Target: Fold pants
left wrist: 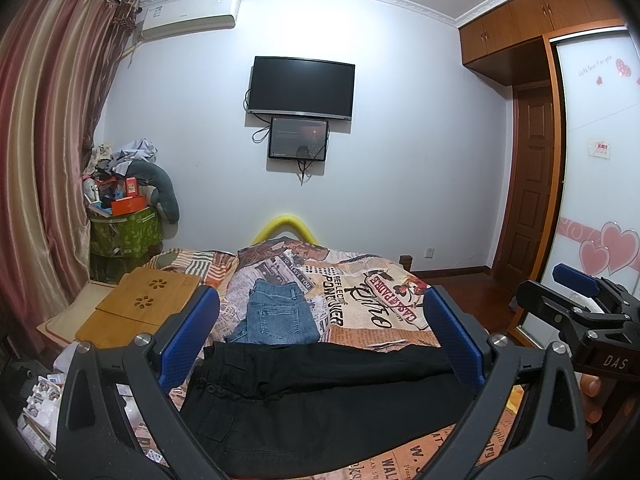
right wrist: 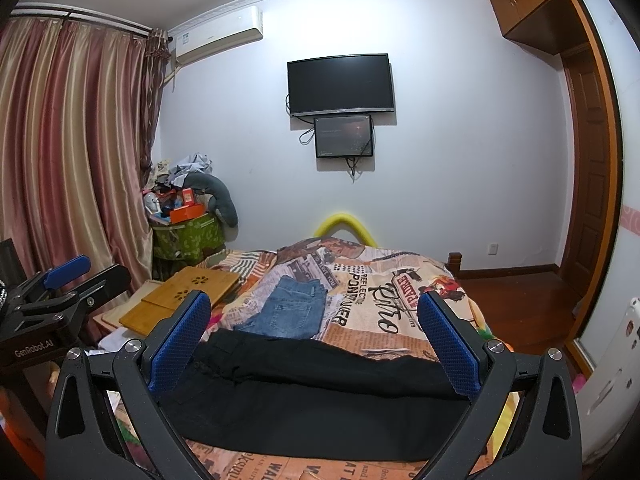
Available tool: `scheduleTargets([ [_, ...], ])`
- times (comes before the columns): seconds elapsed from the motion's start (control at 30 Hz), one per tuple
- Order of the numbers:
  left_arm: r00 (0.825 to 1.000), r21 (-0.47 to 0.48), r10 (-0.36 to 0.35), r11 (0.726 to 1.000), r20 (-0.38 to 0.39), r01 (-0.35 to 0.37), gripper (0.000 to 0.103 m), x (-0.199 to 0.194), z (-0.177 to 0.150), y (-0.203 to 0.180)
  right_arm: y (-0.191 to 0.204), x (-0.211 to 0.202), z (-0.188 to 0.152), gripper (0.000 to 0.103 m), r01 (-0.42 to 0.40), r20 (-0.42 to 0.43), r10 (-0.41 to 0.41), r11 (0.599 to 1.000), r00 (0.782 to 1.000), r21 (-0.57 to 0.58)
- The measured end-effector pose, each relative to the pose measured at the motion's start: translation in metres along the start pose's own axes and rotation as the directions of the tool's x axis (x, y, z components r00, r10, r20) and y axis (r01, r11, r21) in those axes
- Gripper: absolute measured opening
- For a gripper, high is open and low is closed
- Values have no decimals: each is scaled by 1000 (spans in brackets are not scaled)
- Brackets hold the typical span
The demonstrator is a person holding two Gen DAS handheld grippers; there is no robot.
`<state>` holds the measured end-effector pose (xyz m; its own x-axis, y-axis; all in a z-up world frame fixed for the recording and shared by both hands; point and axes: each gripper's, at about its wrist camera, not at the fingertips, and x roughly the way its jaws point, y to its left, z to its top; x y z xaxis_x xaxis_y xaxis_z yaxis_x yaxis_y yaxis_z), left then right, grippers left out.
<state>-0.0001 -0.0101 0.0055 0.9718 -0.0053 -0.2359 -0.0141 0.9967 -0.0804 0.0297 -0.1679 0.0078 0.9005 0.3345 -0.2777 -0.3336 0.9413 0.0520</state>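
Black pants [left wrist: 320, 400] lie spread flat across the near part of the bed, waistband and button to the left; the right wrist view shows the same pants [right wrist: 316, 396]. Folded blue jeans [left wrist: 278, 312] [right wrist: 288, 308] rest just beyond them. My left gripper [left wrist: 320, 332] hovers above the black pants, open, with nothing between its blue pads. My right gripper [right wrist: 316, 332] hangs over them likewise, open and empty. Each gripper shows at the edge of the other's view: the right one [left wrist: 580, 292], the left one [right wrist: 64, 276].
The bed's newspaper-print cover [left wrist: 380, 304] extends to a yellow-padded footboard [left wrist: 286, 226]. A bamboo lap tray [left wrist: 140, 304] sits left of the bed, a cluttered green box [left wrist: 124, 232] behind it. Curtains hang left; a wardrobe [left wrist: 592, 160] and wooden floor are right.
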Motion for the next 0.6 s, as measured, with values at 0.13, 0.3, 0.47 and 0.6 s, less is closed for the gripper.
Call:
scheduleTargets([
  [0.13,1000,1,4,1000,-3,-4,103,2,1,1,0,2,-1,103,1,-7,-1,1000,1000,0],
  [0.3,1000,-1,15,1000,-24,-15,103,13,-2,5,-1,10,-6,103,7,-32,-7,1000,999,-1],
  [0.47,997,-7,38,999,-68,-39,103,40,-11,14,-7,34,-15,103,26,-85,-27,1000,996,-14],
  [0.6,990,-18,49,999,-135,-52,103,73,-21,28,-16,63,-26,103,42,-149,-44,999,988,-19],
])
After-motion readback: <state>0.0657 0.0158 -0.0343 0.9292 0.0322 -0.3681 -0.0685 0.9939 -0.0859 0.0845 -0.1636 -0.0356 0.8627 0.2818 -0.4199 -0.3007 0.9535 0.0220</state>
